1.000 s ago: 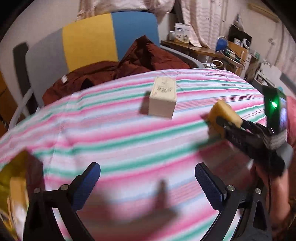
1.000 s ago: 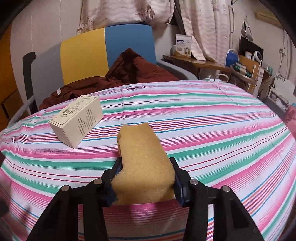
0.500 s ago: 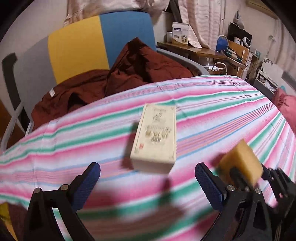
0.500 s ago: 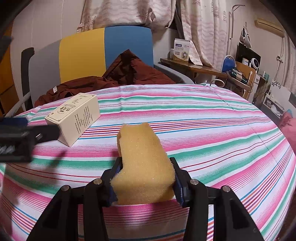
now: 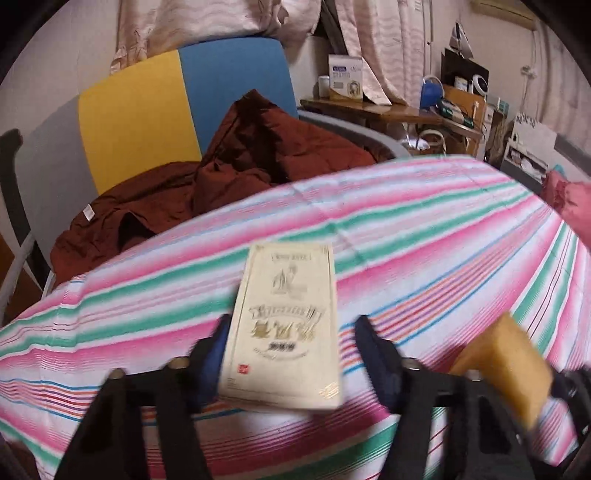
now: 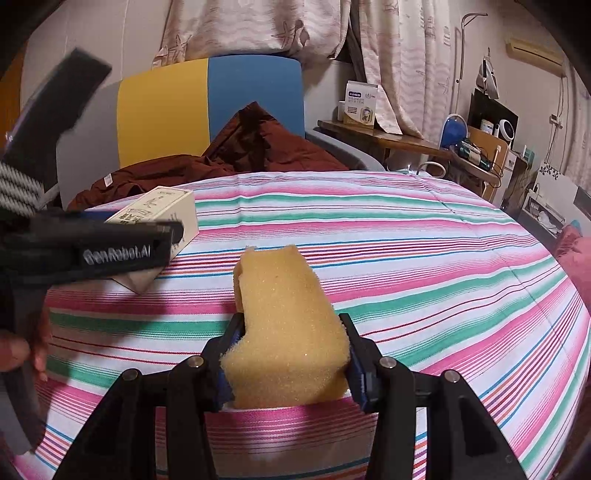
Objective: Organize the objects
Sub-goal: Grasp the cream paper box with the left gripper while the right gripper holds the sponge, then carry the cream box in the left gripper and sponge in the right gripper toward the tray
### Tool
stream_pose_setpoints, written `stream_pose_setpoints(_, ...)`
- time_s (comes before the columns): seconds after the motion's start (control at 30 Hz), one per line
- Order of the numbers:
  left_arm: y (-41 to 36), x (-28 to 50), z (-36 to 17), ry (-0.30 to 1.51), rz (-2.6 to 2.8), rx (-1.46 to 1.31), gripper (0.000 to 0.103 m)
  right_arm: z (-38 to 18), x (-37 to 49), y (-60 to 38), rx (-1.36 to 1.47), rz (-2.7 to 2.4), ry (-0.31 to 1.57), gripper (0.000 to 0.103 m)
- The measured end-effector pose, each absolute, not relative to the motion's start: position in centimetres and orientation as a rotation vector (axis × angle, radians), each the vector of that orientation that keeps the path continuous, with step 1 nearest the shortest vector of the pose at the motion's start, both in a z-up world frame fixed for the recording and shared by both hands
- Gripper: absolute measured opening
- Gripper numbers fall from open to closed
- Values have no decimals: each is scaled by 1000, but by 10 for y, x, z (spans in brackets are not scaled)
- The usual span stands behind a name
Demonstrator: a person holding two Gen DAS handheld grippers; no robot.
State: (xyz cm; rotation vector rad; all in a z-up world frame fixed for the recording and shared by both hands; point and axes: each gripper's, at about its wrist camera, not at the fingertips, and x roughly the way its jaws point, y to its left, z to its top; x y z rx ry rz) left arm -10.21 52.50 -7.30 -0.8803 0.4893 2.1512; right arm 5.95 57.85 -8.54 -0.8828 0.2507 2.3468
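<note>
On the striped bench (image 6: 406,258), left tongs (image 5: 291,354) closing around cream box (image 5: 288,328) near the far-left edge, pads not clearly touching, right tongs (image 6: 291,354) angled down gripping yellow sponge (image 6: 288,332), open cloth rightward.

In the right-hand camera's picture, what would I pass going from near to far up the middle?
Yellow foam sponge pinched in the right claw → pink-and-green striped tablecloth → crumpled dark red garment → yellow-and-blue chair back → pale curtain.
</note>
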Motion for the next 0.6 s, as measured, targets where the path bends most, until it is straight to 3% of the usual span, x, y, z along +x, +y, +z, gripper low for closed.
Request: stream_pose_setpoints(0.6, 475, -70, -69, 411, 2230, -786, 51, -83, 59, 574, -859, 2332, 203, 49)
